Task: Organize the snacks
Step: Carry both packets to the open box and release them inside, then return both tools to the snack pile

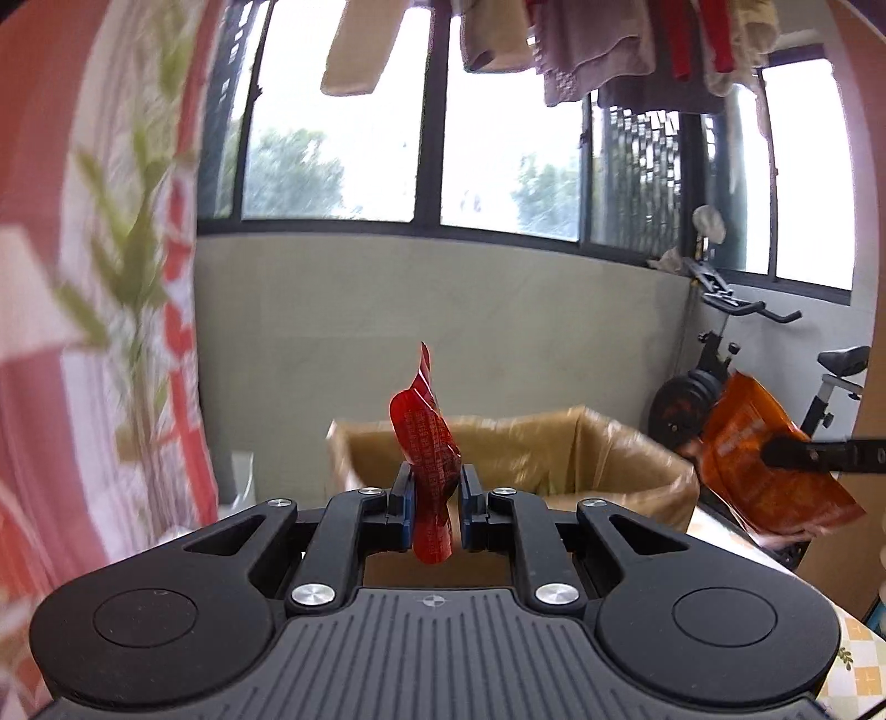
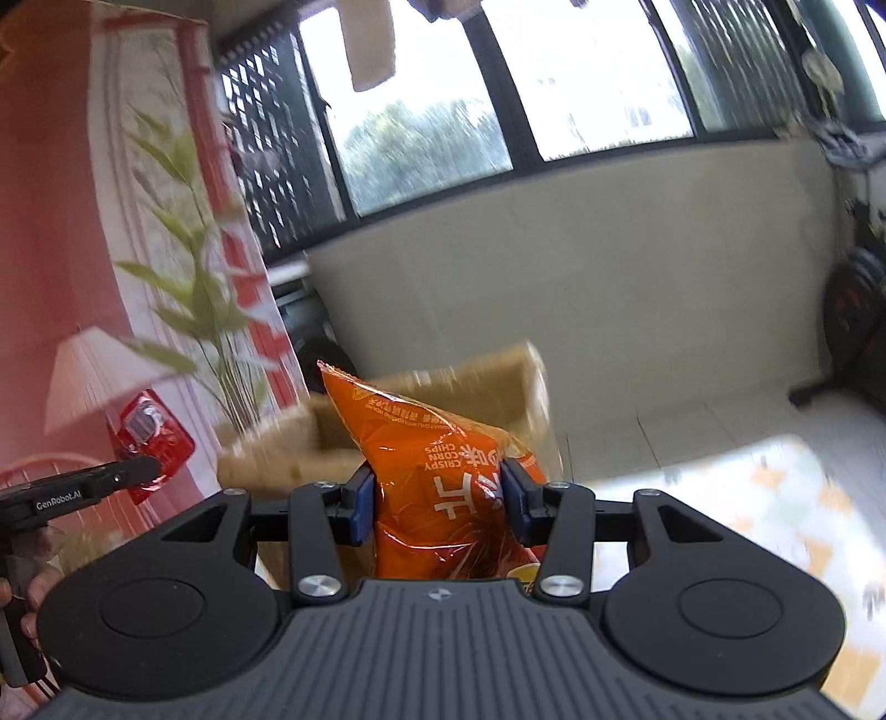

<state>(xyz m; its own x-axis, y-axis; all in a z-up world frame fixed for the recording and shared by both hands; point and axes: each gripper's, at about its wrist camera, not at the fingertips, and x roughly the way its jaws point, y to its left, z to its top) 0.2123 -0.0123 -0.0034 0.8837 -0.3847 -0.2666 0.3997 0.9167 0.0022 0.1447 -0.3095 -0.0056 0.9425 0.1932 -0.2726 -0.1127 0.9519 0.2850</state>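
My left gripper (image 1: 435, 490) is shut on a small red snack packet (image 1: 425, 437), which stands up edge-on between the blue pads, in the air before an open cardboard box (image 1: 620, 443). My right gripper (image 2: 437, 498) is shut on an orange corn chips bag (image 2: 437, 471), held up above the same box (image 2: 277, 448). In the left wrist view the orange bag (image 1: 758, 454) hangs at the right, pinched by the right gripper (image 1: 775, 455). In the right wrist view the red packet (image 2: 155, 437) shows at the left, in the left gripper (image 2: 145, 468).
The box stands on a table with a patterned cloth (image 2: 775, 498). A red-and-white curtain and a green plant (image 2: 205, 288) are at the left. An exercise bike (image 1: 736, 360) stands at the right, below the windows. Laundry (image 1: 581, 50) hangs overhead. A person's hand (image 2: 27, 603) holds the left gripper.
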